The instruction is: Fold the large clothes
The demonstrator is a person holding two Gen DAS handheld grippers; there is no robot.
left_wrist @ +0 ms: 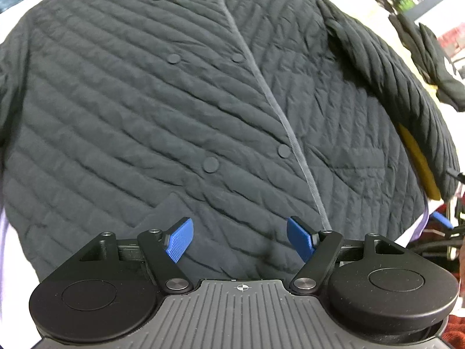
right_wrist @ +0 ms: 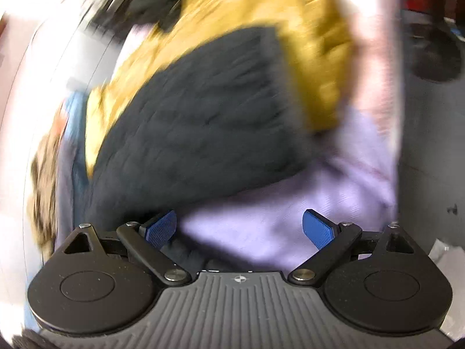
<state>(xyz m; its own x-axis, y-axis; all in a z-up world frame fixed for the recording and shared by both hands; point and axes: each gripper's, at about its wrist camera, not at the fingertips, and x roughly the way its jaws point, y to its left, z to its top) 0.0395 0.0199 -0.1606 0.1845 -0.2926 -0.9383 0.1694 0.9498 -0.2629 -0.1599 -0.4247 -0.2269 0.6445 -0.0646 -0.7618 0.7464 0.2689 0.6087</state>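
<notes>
Jaws of both the left gripper [left_wrist: 239, 240] and right gripper [right_wrist: 239, 229] stand apart, empty. The dark quilted jacket [left_wrist: 180, 110] fills the left view, hem at lower centre. In the blurred right view, a yellow garment [right_wrist: 319, 58] borders it at upper right, with lilac sheet [right_wrist: 290, 203] bare below.

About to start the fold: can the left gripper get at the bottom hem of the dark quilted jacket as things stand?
Probably yes. The left gripper is open just above the jacket near its hem, with nothing between its fingers and the fabric.
</notes>
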